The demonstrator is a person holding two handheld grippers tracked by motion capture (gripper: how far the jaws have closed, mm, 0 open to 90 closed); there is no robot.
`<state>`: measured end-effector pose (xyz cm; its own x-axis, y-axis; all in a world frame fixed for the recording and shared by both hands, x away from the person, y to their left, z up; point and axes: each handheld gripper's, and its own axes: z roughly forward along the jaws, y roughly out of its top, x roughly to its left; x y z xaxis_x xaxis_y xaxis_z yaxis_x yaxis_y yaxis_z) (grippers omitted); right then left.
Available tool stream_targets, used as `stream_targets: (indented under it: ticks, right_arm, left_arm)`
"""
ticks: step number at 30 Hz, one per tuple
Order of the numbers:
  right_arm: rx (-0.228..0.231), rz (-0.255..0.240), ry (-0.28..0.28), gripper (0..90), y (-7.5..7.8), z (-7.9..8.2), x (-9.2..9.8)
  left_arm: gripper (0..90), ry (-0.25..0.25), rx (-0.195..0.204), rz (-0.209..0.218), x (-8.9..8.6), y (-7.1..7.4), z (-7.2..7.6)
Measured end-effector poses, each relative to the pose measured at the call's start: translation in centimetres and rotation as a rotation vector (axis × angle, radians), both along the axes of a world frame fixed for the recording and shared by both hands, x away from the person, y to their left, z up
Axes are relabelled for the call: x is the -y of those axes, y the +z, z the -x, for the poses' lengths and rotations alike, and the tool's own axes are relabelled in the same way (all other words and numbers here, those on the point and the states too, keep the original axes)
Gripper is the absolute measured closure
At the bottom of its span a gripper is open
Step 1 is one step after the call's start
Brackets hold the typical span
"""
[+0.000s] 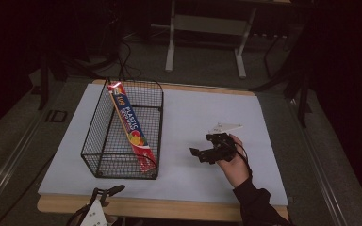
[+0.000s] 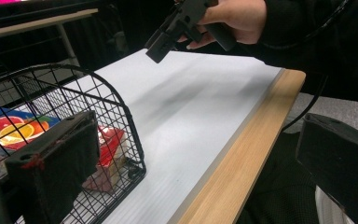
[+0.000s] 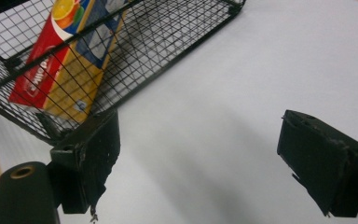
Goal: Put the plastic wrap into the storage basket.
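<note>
- The table (image 1: pixel 188 117), a pale sheet over a wood-edged top, takes up the middle of the high view; its wooden front edge runs along the 6 o'clock side.
- The black wire basket (image 1: pixel 104 141) stands on the table's 9 o'clock half, upright, with its open side up. In the left gripper view its rounded corner (image 2: pixel 98 88) rises just behind the left jaw.
- The plastic wrap box (image 1: pixel 133 132), long, red and yellow with fruit printed on it, lies inside the basket, leaning against the wall on the 3 o'clock side, one end up at the 12 o'clock rim and the other down at the 6 o'clock corner. The right gripper view shows it through the mesh (image 3: pixel 60 56).
- The right gripper (image 1: pixel 199 153) is held in the person's right hand (image 1: pixel 233 162) above the table at about 4 o'clock from the basket, well apart from it, pointing toward 9 o'clock. Its jaws stand wide with only bare table between them.
- The left gripper (image 1: pixel 111 189) sits at the table's front edge, at 6 o'clock from the basket, near its front wall. Its jaws are wide apart and hold nothing.
</note>
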<state>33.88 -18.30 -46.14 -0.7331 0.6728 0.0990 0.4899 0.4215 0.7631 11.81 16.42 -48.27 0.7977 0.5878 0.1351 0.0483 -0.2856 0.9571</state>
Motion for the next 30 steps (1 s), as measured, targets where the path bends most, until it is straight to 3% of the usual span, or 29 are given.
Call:
stream_targets:
  ticks: [2, 5, 13, 20, 30]
  right_arm:
    - [0.028, -0.009, -0.008, 13.1, -0.2, 0.2, 0.4]
    - [0.033, -0.011, -0.011, 13.2, -0.5, 0.3, 0.9]
    - [0.006, 0.016, -0.018, 13.2, -1.6, 0.8, 2.0]
    - [0.007, 0.011, -0.036, 13.2, -1.8, 1.0, 3.0]
    - [0.018, 0.05, -0.052, 13.3, -2.6, 1.0, 3.4]
  left_arm:
    - [0.2, 0.0, 0.001, 0.002, 0.0, 0.0, 0.0]
    - [0.2, 0.0, 0.002, 0.0, 0.0, 0.0, 0.0]
    - [0.2, -0.002, 0.003, -0.001, 0.0, 0.0, 0.1]
    - [0.2, -0.005, 0.005, -0.008, 0.0, 0.0, 0.1]
    - [0.2, -0.009, 0.006, -0.014, 0.1, 0.0, 0.1]
